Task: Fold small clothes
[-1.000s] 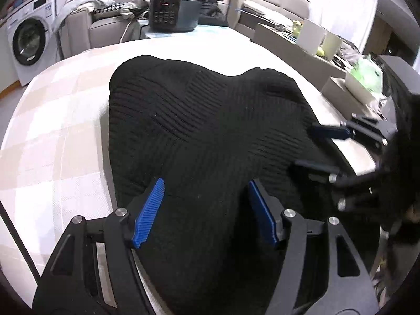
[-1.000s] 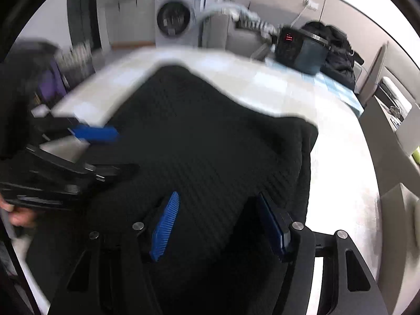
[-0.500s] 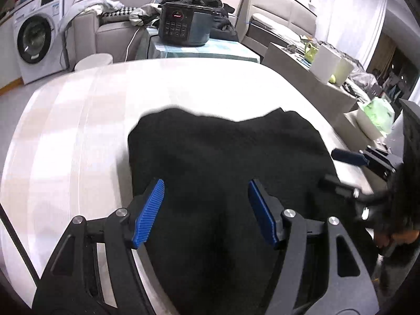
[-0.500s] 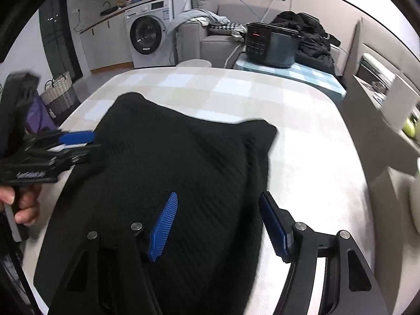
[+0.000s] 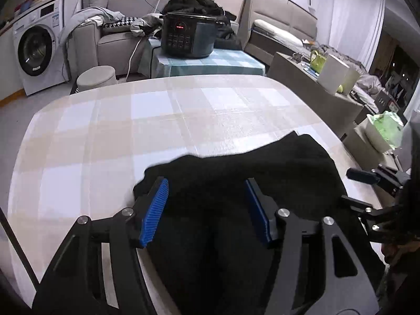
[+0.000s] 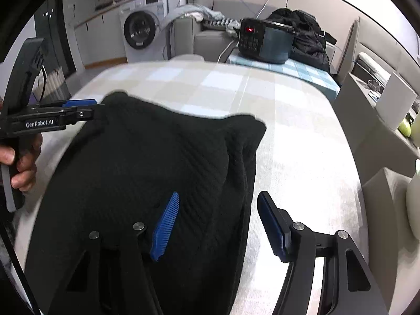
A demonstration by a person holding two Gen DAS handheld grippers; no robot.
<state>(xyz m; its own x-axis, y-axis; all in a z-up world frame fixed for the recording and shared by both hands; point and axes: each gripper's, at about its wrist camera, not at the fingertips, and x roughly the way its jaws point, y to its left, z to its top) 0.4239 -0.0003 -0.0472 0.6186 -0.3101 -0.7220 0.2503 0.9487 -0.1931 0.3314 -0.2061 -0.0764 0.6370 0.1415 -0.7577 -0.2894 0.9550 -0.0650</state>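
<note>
A black ribbed knit garment (image 5: 262,168) lies on the checked table (image 5: 157,120), bunched toward the near edge; it also shows in the right wrist view (image 6: 147,162). My left gripper (image 5: 206,204) is open, its blue pads over the garment's near part, holding nothing. My right gripper (image 6: 218,223) is open above the garment's right edge. The right gripper shows at the right of the left wrist view (image 5: 362,186). The left gripper shows at the left of the right wrist view (image 6: 78,110), beside the garment's far left corner.
Beyond the table stand a dark cooker (image 5: 187,35) on a checked side table, a sofa with clothes, a washing machine (image 5: 36,52) and a round stool (image 5: 97,77). A low cabinet (image 5: 315,89) with boxes runs along the right side.
Both grippers have pulled back toward the near edge and risen. The garment now lies shorter and bunched near me, with more bare table beyond it.
</note>
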